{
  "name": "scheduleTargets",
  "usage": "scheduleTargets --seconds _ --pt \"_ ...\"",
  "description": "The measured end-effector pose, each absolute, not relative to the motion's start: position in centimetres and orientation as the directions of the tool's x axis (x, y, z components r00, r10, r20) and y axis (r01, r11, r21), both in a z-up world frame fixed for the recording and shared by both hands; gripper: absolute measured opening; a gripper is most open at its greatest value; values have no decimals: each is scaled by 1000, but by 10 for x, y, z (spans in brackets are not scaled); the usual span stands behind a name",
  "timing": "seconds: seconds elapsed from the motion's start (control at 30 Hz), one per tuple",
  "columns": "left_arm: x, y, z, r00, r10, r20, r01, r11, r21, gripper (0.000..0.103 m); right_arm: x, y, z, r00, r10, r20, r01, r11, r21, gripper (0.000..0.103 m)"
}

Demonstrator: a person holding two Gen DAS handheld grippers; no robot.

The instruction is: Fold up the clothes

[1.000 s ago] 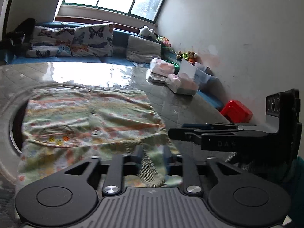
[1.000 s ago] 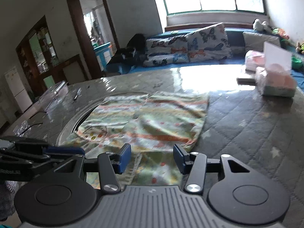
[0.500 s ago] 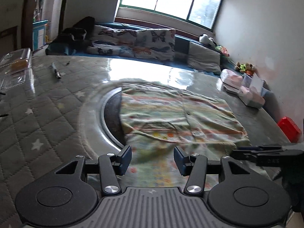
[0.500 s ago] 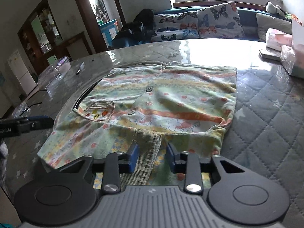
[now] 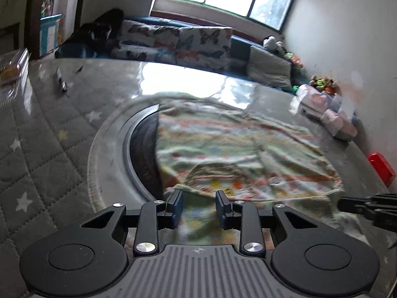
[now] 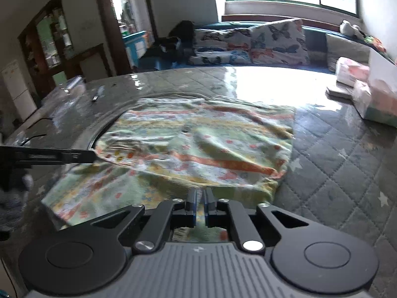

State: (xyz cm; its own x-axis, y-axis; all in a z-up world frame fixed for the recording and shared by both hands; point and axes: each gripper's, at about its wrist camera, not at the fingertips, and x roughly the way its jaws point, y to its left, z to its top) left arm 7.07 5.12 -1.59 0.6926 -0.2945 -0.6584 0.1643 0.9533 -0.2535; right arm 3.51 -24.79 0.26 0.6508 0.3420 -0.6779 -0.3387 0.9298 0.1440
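Left wrist view: our left gripper [image 5: 198, 207] straddles the near hem of the garment [image 5: 238, 149], jaws just narrowing, a gap left beside the cloth.
Right gripper [image 6: 200, 206]: we pinch that hem near its right corner, jaws now closed.
Garment: thin, wrinkled, striped print, spread on the quilted table [image 6: 347, 164].

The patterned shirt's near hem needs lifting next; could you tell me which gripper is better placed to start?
Right, probably. The right gripper is shut on the patterned shirt at its near hem. The left gripper has been closing, but its pads stand apart over the cloth.
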Motion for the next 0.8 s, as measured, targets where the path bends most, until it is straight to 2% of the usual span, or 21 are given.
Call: scheduleTargets --seconds 0.13,0.2,0.3,0.4,0.47,0.6,0.8 --pt "65 52 -13 703 -280 -653 159 958 -240 31 41 -235 0 628 377 -681 -393 909 141 12" --pt "63 52 -12 704 -265 -659 158 963 -217 33 45 -231 -5 613 384 -690 -406 903 142 18" --pt "60 54 -11 698 -243 -673 154 970 -190 33 48 -227 -12 588 387 -710 -423 896 138 18" --pt "45 49 -4 693 -260 -673 188 966 -180 43 37 -227 -3 588 394 -707 -462 881 107 25" --pt "30 40 2 687 -290 -666 235 956 -174 47 28 -226 2 581 403 -707 -497 864 84 25" --pt "5 19 9 682 -337 -650 323 935 -146 49 12 -223 5 559 410 -721 -549 834 49 27" --pt "-7 -2 -8 662 -301 -687 359 931 -62 49 3 -224 -4 547 401 -735 -552 833 43 28"
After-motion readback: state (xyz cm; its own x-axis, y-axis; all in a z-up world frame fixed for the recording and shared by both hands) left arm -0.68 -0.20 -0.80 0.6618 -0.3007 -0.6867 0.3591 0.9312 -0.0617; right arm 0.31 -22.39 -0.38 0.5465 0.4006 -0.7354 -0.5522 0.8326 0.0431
